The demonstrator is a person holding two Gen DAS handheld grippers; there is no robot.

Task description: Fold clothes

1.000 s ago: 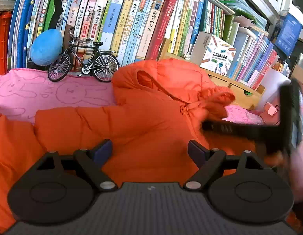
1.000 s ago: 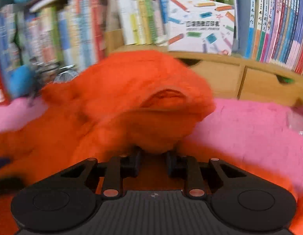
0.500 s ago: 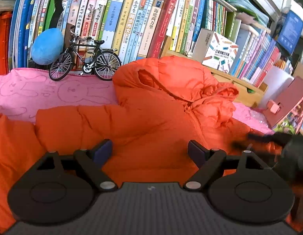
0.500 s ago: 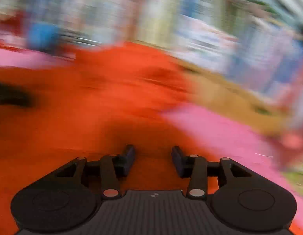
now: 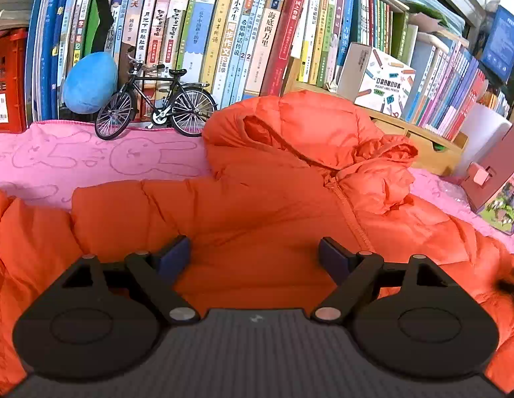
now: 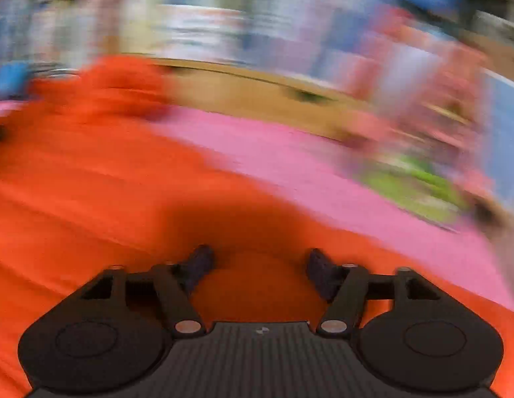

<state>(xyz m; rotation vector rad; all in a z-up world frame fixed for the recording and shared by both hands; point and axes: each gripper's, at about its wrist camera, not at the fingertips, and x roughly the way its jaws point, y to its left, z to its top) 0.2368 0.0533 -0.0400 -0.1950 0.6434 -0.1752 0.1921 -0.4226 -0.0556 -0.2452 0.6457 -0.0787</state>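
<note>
1. Folding is barely starting, we are judging: one orange puffer jacket (image 5: 263, 205) is lying spread on the pink towel (image 5: 91, 159) over the desk, hood (image 5: 290, 129) bunched near the books, one sleeve (image 5: 31, 232) reaching left, nothing tucked.
2. We are holding two grippers above it: the left gripper (image 5: 255, 257) is hovering with jaws spread and empty.
3. We are seeing the right gripper (image 6: 257, 267) through heavy blur, jaws apart, pinching nothing.
4. One toy bicycle (image 5: 155, 106) is standing behind.
</note>
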